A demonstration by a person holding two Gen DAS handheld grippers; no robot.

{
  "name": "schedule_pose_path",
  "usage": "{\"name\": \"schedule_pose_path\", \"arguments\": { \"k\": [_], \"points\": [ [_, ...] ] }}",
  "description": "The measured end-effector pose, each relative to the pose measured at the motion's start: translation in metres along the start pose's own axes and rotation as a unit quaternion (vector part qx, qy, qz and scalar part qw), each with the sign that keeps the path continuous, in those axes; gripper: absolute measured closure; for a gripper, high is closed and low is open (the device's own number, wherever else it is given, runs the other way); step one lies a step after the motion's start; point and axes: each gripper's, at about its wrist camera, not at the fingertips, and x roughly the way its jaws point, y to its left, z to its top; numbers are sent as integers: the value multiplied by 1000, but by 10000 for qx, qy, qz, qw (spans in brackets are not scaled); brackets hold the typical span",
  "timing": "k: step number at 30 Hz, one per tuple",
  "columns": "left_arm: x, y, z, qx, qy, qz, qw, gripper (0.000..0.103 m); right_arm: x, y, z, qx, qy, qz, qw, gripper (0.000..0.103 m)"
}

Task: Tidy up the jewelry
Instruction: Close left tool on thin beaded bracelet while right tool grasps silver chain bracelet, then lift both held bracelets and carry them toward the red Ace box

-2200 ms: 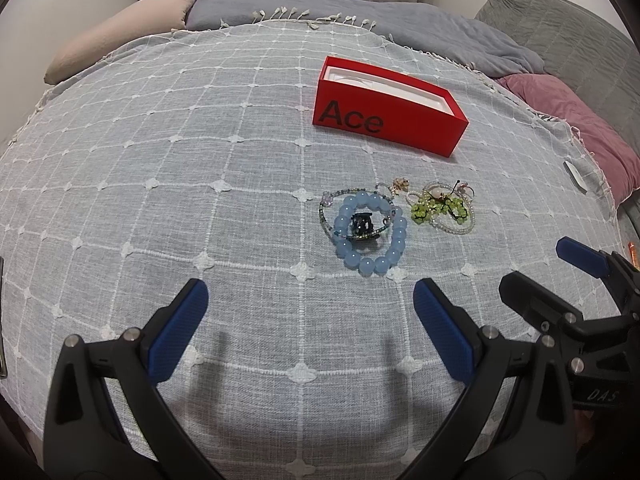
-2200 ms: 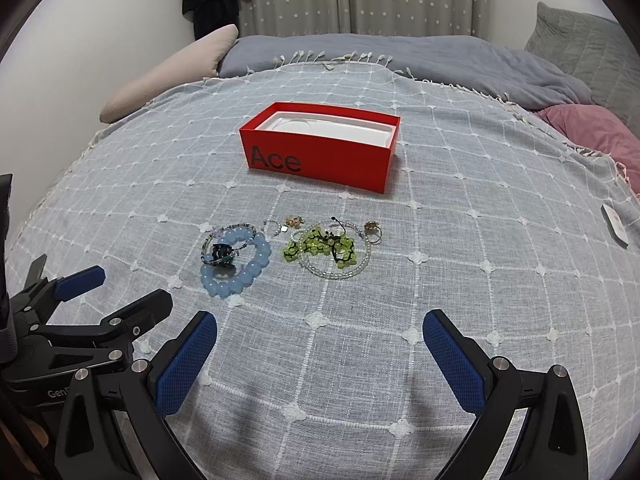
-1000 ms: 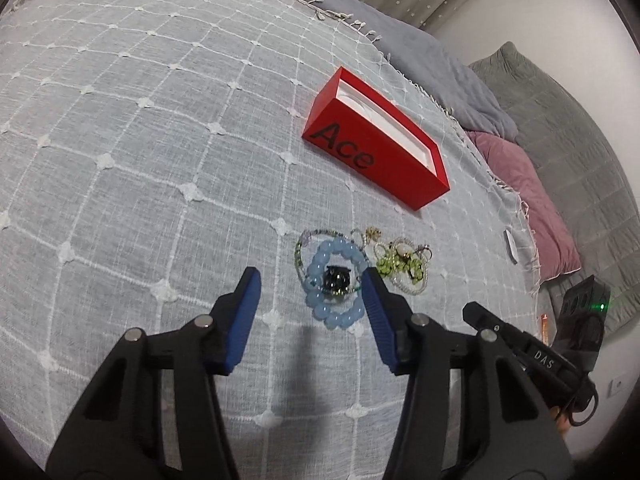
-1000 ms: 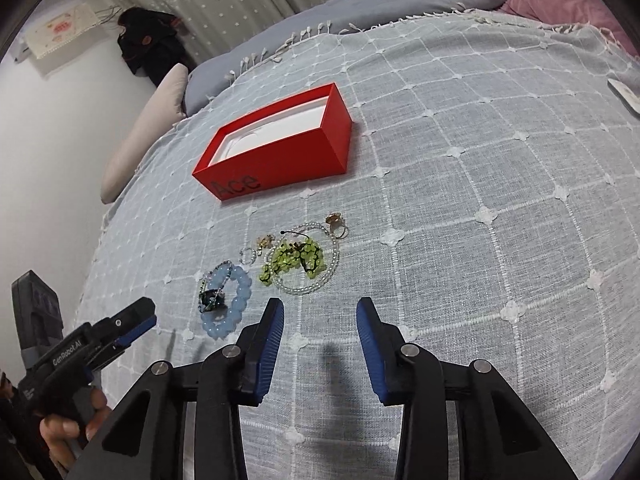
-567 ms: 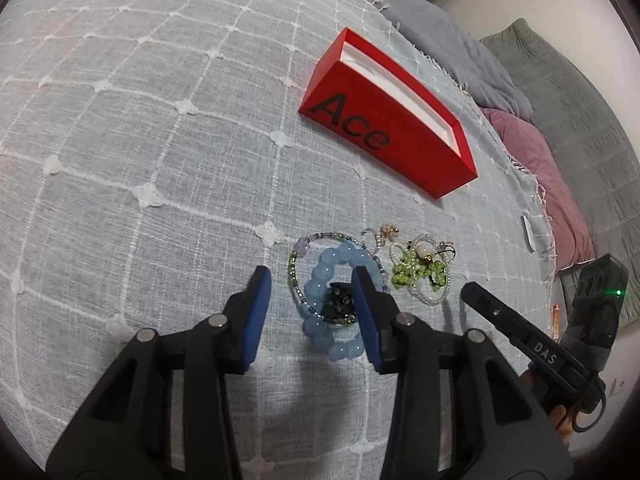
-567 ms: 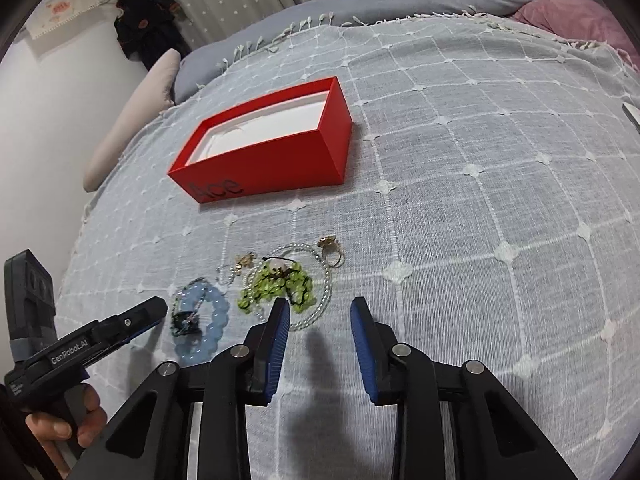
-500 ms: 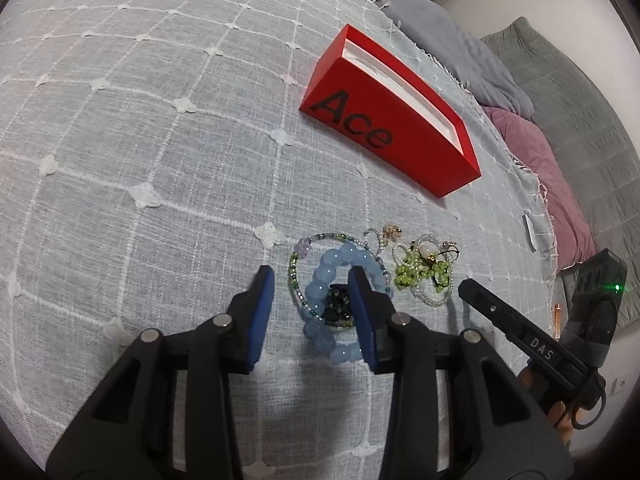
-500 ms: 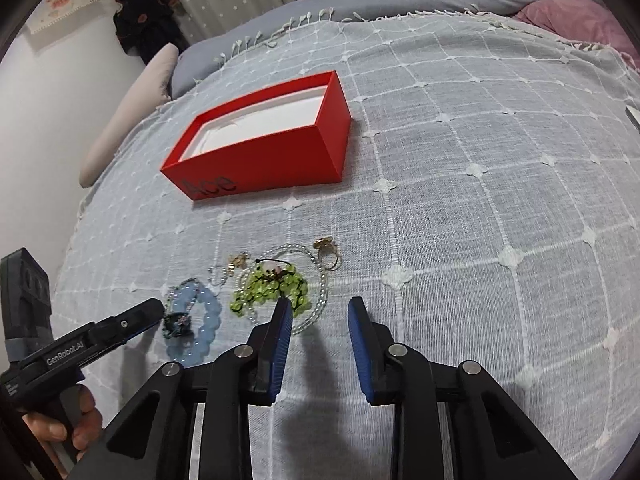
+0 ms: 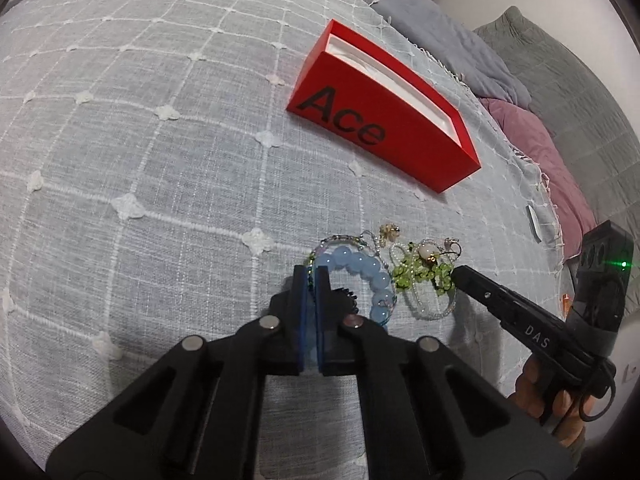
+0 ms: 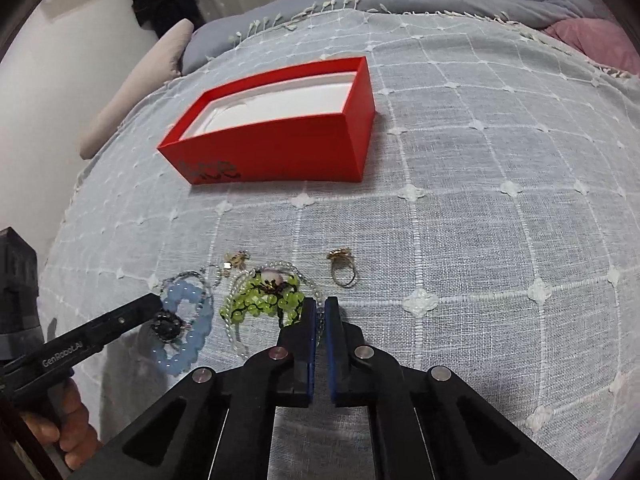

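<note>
A red open box (image 9: 384, 116) marked "Ace" with a white lining lies on the bedspread; it also shows in the right wrist view (image 10: 276, 128). Loose jewelry lies in front of it. My left gripper (image 9: 311, 280) is shut on the left side of the blue bead bracelet (image 9: 366, 272), which lies on the cloth. My right gripper (image 10: 319, 312) is shut on the clear bead strand of the green bead bracelet (image 10: 266, 298). A gold ring (image 10: 342, 266), a small gold earring (image 10: 237, 258) and a dark charm (image 10: 168, 326) lie nearby.
The grey checked bedspread (image 9: 140, 140) covers the bed. A pink pillow (image 9: 536, 148) and grey quilt lie at the right. A beige pillow (image 10: 136, 84) lies at the far left. A small white tag (image 9: 534, 218) lies near the right edge.
Both grippers moved down to the jewelry and closed, from wide open to shut. The left now pinches the blue bracelet, the right the green bracelet's strand.
</note>
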Motion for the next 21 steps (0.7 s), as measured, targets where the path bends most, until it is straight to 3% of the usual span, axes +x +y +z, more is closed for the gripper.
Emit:
{"name": "schedule_pose_path", "arguments": {
  "k": [21],
  "points": [
    [-22, -3, -1, 126, -200, -327, 9992, 99, -42, 29, -1, -507, -665, 528, 9951, 99]
  ]
}}
